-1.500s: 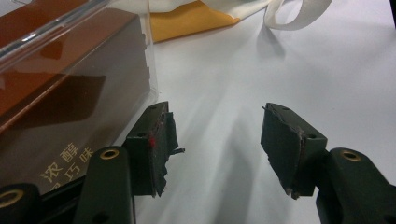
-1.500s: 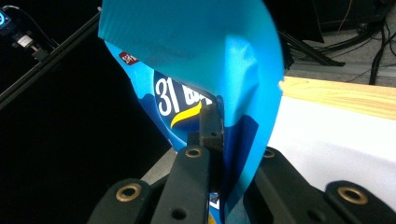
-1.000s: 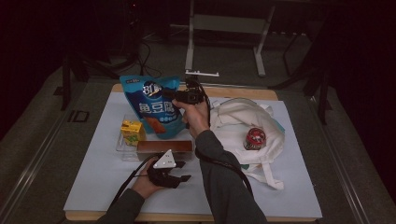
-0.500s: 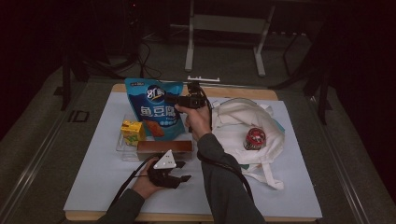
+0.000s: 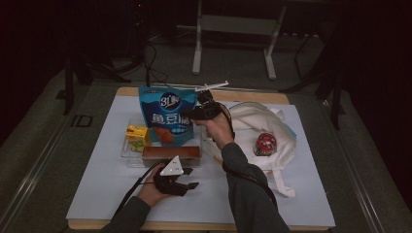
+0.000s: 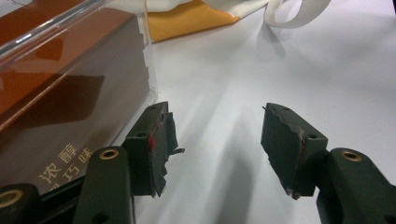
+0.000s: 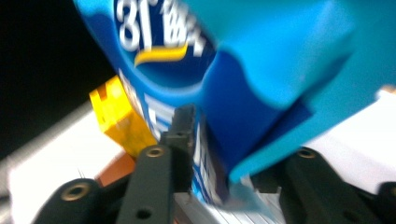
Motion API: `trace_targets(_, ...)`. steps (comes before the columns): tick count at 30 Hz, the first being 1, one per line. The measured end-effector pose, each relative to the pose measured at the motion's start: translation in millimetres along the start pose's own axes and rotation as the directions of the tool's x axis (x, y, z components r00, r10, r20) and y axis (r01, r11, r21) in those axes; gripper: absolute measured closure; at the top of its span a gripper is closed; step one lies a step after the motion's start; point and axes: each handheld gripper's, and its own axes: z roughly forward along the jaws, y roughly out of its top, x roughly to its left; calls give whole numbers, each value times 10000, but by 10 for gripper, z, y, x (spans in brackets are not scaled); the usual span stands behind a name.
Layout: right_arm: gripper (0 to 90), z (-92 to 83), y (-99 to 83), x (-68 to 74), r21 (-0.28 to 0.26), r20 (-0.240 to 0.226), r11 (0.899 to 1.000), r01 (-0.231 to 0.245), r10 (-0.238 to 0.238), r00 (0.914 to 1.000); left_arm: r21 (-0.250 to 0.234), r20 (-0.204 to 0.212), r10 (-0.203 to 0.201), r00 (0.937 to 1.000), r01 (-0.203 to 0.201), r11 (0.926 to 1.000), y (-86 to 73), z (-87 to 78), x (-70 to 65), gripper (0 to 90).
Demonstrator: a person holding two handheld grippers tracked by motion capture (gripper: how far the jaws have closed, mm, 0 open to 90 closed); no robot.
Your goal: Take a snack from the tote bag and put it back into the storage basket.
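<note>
A blue snack bag [image 5: 167,116] stands upright at the back of a clear tray [image 5: 127,154]. My right gripper [image 5: 194,115] is at the bag's right edge, pointing left. In the right gripper view the bag [image 7: 233,70] lies between the jaws of that gripper [image 7: 224,154]. They have just been opening and stand loose around the bag's edge. My left gripper [image 5: 193,178] rests low on the white mat, open with nothing between its fingers [image 6: 217,140]. It sits just right of a brown box [image 6: 56,93] in the tray.
A yellow carton [image 5: 137,136] stands at the tray's left, and the brown box [image 5: 171,153] lies along its front. A white tote bag [image 5: 262,126] with a red round thing [image 5: 266,143] on it covers the right of the white mat [image 5: 97,184].
The blue bag has come down a little and settled in the tray. The right gripper's jaws have spread apart around its edge. The left hand has not moved.
</note>
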Motion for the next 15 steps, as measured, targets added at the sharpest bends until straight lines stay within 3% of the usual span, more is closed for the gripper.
trace_targets(4, 603, -13, -65, 51, 791, 404, 9916, 1019, -1053, 9936, 16, -6, -14, 10000, 14, 10000, 0, 1, -1, 424)
trace_targets(8, 594, -25, -179, 53, 1432, 619, 9727, 1827, -1931, 9792, 33, -16, 3, 10000, -3, 10000, 1, 4, -3, 423)
trace_targets(12, 592, -14, -241, 21, 1758, 810, 9636, 2014, -2180, 9726, 42, -16, 13, 10000, -13, 10000, 1, 5, -4, 423)
trace_targets(15, 673, 11, -257, 19, 1823, 860, 9632, 1974, -2156, 9727, 35, -22, 20, 10000, -19, 10000, 1, 5, -4, 423)
